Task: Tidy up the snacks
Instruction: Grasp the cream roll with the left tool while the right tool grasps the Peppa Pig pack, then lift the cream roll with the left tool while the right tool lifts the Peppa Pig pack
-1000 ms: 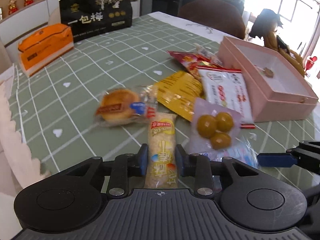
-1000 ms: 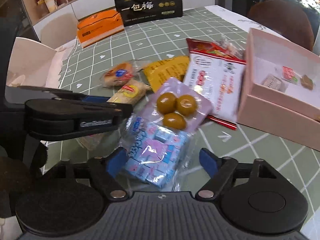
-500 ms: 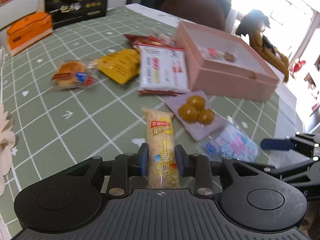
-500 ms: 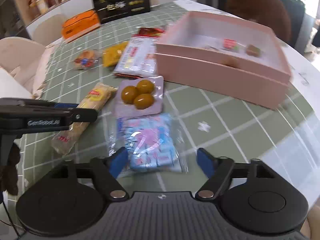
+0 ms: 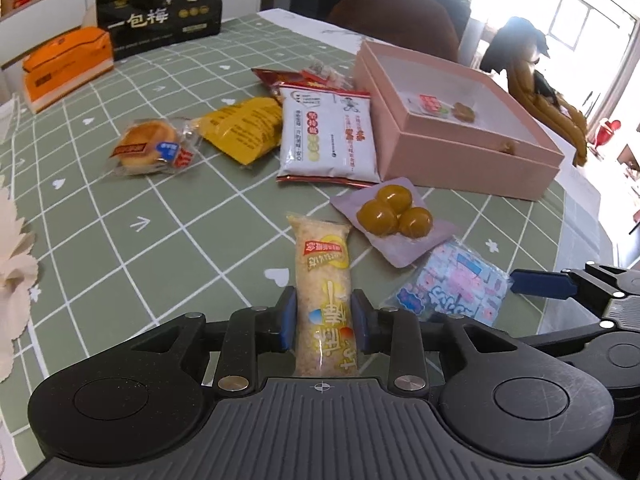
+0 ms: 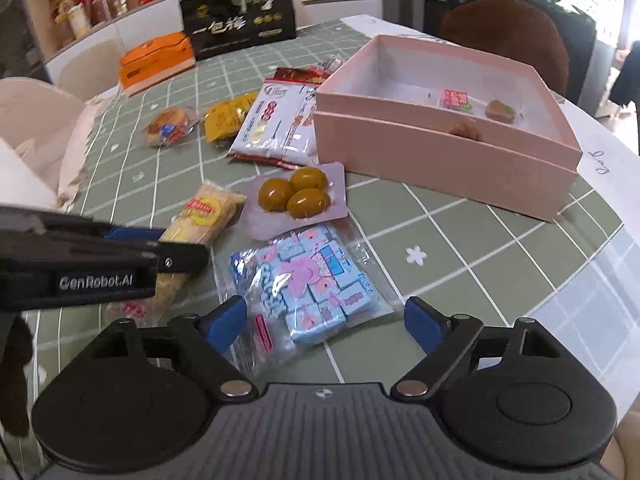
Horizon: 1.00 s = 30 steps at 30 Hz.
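Note:
My left gripper (image 5: 323, 322) is shut on a long pale rice-cracker packet (image 5: 323, 276), which also shows in the right wrist view (image 6: 200, 220). My right gripper (image 6: 326, 322) is open around the near end of a clear bag of blue and pink candies (image 6: 308, 280), which lies on the table. An open pink box (image 6: 452, 128) stands at the right with three small snacks inside. A purple pack of three yellow-brown balls (image 6: 296, 196) lies between the candy bag and the box.
On the green checked tablecloth (image 5: 120, 216) lie a white snack bag (image 5: 328, 136), a yellow packet (image 5: 244, 128), a wrapped cake (image 5: 150, 146) and a red packet (image 5: 280, 78). An orange box (image 5: 66, 66) and a black bag (image 5: 160, 12) stand at the back.
Both grippers have drawn back and turned, so the pink box now sits farther right. The left stays shut on the cracker packet. The right stays open over the candy bag.

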Motion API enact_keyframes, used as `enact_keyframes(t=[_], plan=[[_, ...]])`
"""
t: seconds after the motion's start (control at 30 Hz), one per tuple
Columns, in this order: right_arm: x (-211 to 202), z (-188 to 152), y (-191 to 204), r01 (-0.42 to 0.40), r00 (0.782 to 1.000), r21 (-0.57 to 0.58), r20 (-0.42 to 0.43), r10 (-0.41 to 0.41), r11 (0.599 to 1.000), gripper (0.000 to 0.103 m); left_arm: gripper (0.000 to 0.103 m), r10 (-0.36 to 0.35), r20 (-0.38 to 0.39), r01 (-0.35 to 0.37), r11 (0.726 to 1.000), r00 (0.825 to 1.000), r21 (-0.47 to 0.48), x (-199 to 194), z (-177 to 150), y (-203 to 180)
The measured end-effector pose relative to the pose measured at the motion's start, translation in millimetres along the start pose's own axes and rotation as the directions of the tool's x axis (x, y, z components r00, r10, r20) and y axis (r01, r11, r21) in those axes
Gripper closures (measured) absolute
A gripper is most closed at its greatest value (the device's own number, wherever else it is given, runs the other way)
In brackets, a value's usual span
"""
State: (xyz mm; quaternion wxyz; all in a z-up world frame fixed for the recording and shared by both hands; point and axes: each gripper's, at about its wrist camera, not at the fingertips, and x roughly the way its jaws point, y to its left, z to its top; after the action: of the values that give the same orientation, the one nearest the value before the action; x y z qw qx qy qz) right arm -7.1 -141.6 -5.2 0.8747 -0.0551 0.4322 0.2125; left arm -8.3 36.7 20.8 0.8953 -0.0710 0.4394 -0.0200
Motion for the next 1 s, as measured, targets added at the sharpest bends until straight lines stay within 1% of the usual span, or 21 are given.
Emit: enact_keyframes(t=[0.1, 0.17, 0.27, 0.4, 0.47, 0.57, 0.63, 0.73, 0.8, 0.9, 0.97, 1.0], plan=[[5.5, -0.4, 3.4, 0.013, 1.0, -0.003, 0.021, -0.013, 1.0, 0.009, 0.069, 0.004, 0.001, -0.004, 1.0, 1.0, 0.004, 0.0, -0.7, -1.7], [6.9, -0.3, 5.2, 0.015, 1.0, -0.028, 0.018, -0.014, 0.999, 0.009, 0.069, 0.008, 0.0, -0.008, 1.0, 1.0, 0.012, -0.1, -1.6, -3.1], [3.6, 0.1, 1.1, -0.013, 1.0, -0.075, -0.011, 0.012, 0.997, 0.011, 0.069, 0.008, -0.008, -0.007, 1.0, 1.0, 0.017, -1.8, -3.4, -5.3], [-7.1, -6.1, -22.2, -0.022, 0.999, -0.096, -0.034, 0.019, 0.995, 0.011, 0.069, -0.008, -0.018, 0.008, 1.0, 1.0, -0.008, -5.5, -7.2, -7.3], [-12.3, -9.9, -37.1, -0.011, 0.999, -0.088, -0.037, 0.008, 0.996, 0.011, 0.069, -0.006, -0.021, 0.006, 1.0, 1.0, -0.011, -6.3, -8.1, -10.6], [-19.2, -15.1, -64.5, 0.012, 1.0, -0.046, -0.025, -0.014, 0.999, 0.011, 0.069, -0.008, -0.025, 0.008, 1.0, 1.0, 0.01, -6.8, -9.2, -16.7], [-22.5, -17.3, -78.5, 0.045, 0.999, -0.011, -0.016, -0.045, 0.999, 0.011, 0.069, -0.013, -0.018, 0.013, 1.0, 1.0, 0.007, -7.0, -10.7, -17.0], [-25.9, -18.9, -90.7, 0.082, 0.996, 0.032, -0.026, -0.082, 0.996, 0.011, 0.069, -0.029, -0.004, 0.029, 1.0, 1.0, -0.01, -7.9, -13.0, -13.6], [-28.5, -19.5, -94.6, 0.088, 0.996, 0.061, -0.034, -0.086, 0.994, 0.011, 0.069, -0.037, -0.002, 0.037, 0.999, 0.999, -0.017, -8.4, -13.5, -11.9], [-33.7, -19.6, -96.9, 0.08, 0.996, 0.123, -0.047, -0.075, 0.989, 0.012, 0.069, -0.044, 0.004, 0.044, 0.999, 0.999, -0.024, -9.0, -14.2, -10.4], [-36.5, -18.4, -97.6, 0.044, 0.998, 0.207, -0.053, -0.034, 0.977, 0.012, 0.069, -0.044, 0.011, 0.044, 0.999, 0.999, -0.02, -9.2, -15.2, -11.0], [-37.8, -17.9, -96.9, 0.011, 0.999, 0.261, -0.045, 0.001, 0.965, 0.012, 0.069, -0.044, 0.015, 0.044, 0.999, 0.999, -0.015, -9.4, -15.9, -11.3]])
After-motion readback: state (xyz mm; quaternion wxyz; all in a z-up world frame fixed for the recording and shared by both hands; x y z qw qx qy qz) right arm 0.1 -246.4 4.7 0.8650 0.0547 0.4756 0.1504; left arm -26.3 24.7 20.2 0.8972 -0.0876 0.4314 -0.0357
